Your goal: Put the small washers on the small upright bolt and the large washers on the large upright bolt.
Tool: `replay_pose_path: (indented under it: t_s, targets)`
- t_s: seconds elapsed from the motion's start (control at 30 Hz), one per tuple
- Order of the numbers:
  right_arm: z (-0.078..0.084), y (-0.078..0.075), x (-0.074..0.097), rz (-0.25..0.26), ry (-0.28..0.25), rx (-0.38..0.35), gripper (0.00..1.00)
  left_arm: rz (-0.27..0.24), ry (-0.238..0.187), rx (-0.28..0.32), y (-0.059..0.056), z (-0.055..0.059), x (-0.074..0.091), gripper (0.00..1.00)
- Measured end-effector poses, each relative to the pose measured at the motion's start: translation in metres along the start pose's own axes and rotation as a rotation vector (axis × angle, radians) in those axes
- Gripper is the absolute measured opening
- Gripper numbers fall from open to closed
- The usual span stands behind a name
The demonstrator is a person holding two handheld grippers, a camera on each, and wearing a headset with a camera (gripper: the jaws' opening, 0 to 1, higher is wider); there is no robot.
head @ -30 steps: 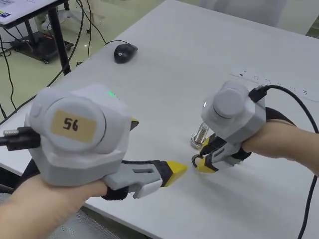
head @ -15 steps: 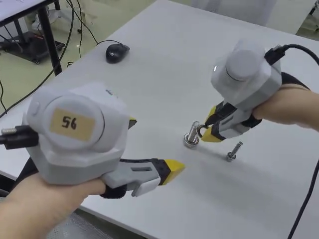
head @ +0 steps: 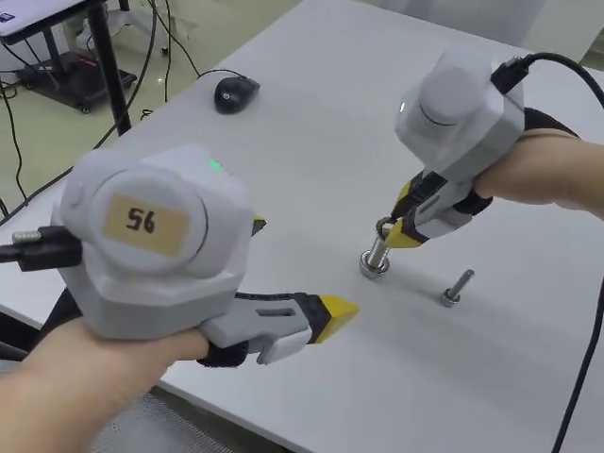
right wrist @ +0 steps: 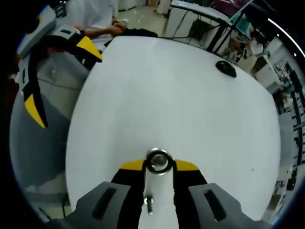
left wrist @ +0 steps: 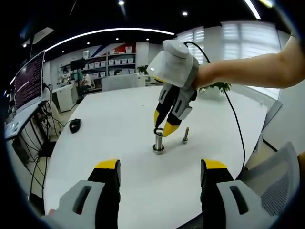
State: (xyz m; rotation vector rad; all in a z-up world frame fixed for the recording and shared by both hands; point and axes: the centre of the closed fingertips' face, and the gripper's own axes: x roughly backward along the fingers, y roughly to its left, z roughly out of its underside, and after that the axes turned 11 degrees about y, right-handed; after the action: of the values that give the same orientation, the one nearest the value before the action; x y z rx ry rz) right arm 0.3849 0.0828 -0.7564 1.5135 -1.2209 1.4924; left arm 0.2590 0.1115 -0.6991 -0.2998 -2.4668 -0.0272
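Just above the large bolt [head: 375,257], the right gripper [head: 392,231] pinched a washer [right wrist: 158,161] between its yellow tips, the ring level with the bolt's top; whether they touched could not be told. The small bolt [head: 455,288] stood nearby on the white table [head: 311,160]. The left gripper [left wrist: 161,166] hovered well apart, jaws spread.

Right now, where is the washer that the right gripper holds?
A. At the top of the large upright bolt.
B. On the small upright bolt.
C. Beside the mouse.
A: the right gripper pinches the washer right at the top of the large bolt, while the small bolt stands apart to one side.
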Motion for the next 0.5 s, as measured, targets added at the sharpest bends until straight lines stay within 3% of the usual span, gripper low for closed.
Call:
replay_pose_path:
  t_s: [0.5]
  targets:
    - [0.002,-0.001,-0.03,-0.04,0.037,0.005,0.22,0.004,0.009,0.011,0.002,0.003,-0.003,0.68]
